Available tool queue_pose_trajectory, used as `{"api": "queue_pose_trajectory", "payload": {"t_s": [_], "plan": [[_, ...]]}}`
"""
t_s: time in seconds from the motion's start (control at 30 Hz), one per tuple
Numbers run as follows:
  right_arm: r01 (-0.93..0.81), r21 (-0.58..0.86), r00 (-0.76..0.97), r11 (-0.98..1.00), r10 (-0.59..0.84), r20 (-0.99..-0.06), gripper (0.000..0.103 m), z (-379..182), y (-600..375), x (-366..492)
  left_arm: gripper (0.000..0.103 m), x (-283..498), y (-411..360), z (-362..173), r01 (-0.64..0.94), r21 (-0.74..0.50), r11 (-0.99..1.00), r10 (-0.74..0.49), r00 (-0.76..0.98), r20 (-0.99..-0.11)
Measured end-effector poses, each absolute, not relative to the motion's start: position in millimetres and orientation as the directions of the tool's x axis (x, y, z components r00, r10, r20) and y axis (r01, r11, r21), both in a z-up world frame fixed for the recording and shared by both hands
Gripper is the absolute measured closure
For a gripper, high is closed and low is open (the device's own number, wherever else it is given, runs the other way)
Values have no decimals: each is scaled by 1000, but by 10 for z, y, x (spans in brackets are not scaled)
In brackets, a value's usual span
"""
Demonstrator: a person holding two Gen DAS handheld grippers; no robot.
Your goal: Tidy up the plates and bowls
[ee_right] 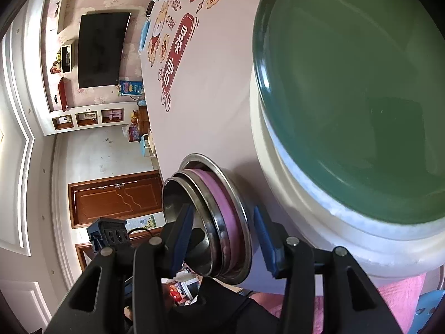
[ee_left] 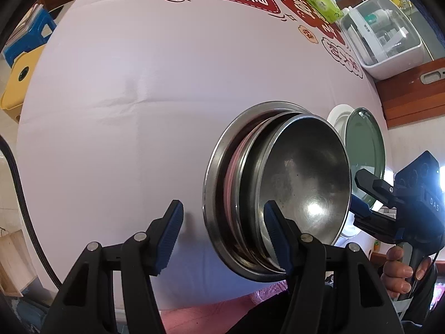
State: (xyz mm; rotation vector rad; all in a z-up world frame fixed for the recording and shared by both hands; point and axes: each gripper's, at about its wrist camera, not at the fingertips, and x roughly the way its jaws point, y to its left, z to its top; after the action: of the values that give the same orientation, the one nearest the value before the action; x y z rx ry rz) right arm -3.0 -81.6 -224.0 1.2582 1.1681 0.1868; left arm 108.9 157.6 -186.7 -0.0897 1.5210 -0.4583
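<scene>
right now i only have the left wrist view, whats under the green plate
Observer: The green plate lies on top of a white bowl, shown large in the right wrist view.
Operator: is the right gripper holding either one
Observer: No. The right gripper is open and empty, with the steel stack lying past its fingers.
Operator: that pink thing in the stack, a plate or a bowl
Observer: Only a pink rim shows, nested between the steel bowls; I cannot tell which.
</scene>
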Motion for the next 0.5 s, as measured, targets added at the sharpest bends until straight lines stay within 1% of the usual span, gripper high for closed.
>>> {"api": "queue_pose_trajectory", "payload": {"t_s": [0.07,0.27,0.4,0.5], "plan": [[465,804,455,370,679,-576,57,-2256,-804,-14,45,1100,1564,-1879,239,-337,911,-341,-23,-940],[471,797,434,377,688,-582,56,-2289,-752,50,51,1130,1579,-1916,246,-351,903,-352,-42,-935],[472,796,433,379,686,-584,55,-2289,-759,65,60,1155,1538,-1910,268,-366,891,-367,-51,-929],[469,794,431,386,685,-587,55,-2292,-750,93,65,1176,1506,-1914,279,-376,883,-375,-60,-925]]}}
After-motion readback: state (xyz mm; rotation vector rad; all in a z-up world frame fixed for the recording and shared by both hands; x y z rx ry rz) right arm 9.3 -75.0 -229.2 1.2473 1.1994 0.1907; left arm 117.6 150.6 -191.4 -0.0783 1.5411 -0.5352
